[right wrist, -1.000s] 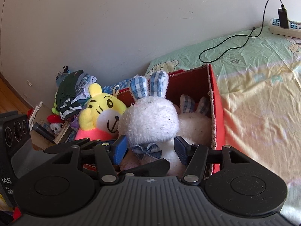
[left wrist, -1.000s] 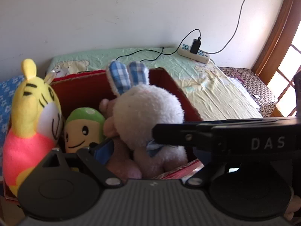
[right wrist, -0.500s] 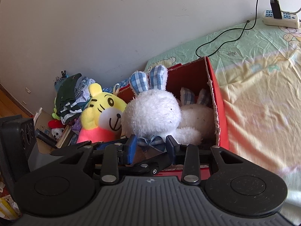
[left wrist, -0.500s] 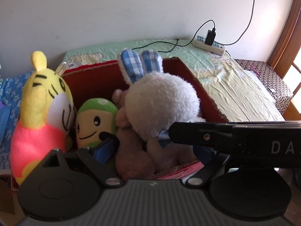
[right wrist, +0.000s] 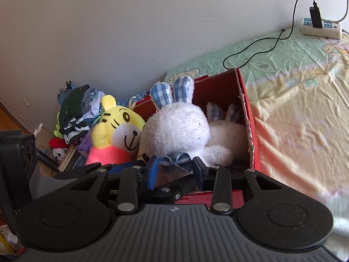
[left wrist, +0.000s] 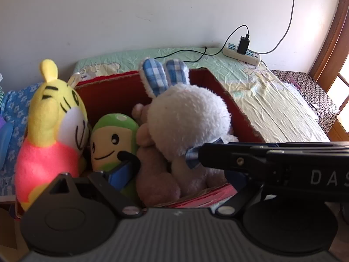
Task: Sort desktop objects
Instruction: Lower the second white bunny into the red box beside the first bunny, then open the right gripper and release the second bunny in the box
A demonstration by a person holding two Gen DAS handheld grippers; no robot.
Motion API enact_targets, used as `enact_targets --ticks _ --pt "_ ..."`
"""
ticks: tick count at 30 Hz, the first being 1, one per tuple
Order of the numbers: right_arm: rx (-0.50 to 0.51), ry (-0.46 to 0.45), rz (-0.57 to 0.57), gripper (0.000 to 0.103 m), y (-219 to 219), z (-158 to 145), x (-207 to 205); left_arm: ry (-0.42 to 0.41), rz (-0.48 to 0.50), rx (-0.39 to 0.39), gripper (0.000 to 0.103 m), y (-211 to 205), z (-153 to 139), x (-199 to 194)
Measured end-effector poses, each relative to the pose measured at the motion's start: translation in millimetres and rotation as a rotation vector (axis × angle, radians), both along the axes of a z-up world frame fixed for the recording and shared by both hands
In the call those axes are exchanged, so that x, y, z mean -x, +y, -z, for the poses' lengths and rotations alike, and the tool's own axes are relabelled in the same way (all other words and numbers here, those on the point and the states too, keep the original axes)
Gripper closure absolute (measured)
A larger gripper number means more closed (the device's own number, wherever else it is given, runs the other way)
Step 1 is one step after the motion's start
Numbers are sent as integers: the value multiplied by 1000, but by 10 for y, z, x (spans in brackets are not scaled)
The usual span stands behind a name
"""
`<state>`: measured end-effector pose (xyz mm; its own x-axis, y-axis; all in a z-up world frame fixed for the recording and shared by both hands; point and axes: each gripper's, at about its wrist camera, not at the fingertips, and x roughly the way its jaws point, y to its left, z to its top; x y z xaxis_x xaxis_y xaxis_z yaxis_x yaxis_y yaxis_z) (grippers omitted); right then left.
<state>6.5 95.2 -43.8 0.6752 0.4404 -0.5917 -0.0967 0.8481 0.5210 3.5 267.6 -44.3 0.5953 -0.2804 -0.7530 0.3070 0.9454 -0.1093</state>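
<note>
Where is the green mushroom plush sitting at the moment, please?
In the left wrist view the green mushroom plush sits inside the red box, between the yellow tiger plush and the white rabbit plush.

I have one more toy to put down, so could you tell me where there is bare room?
The bedsheet right of the red box, up to the power strip, is bare. The box is crowded: white rabbit, green plush, second rabbit.

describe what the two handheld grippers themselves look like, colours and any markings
Both are matte black plastic. The right gripper has blue finger pads, silver pivot rivets, two round black discs and a ribbed grey base. The left gripper has the same build; white letters "DAS" show on the right gripper's body crossing the left view.
</note>
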Motion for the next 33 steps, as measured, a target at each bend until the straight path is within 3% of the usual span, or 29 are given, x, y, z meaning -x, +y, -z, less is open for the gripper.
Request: enact_targets --ticks 33 --pt "28 1 127 63 25 40 77 16 -22 -8 3 4 18 -25"
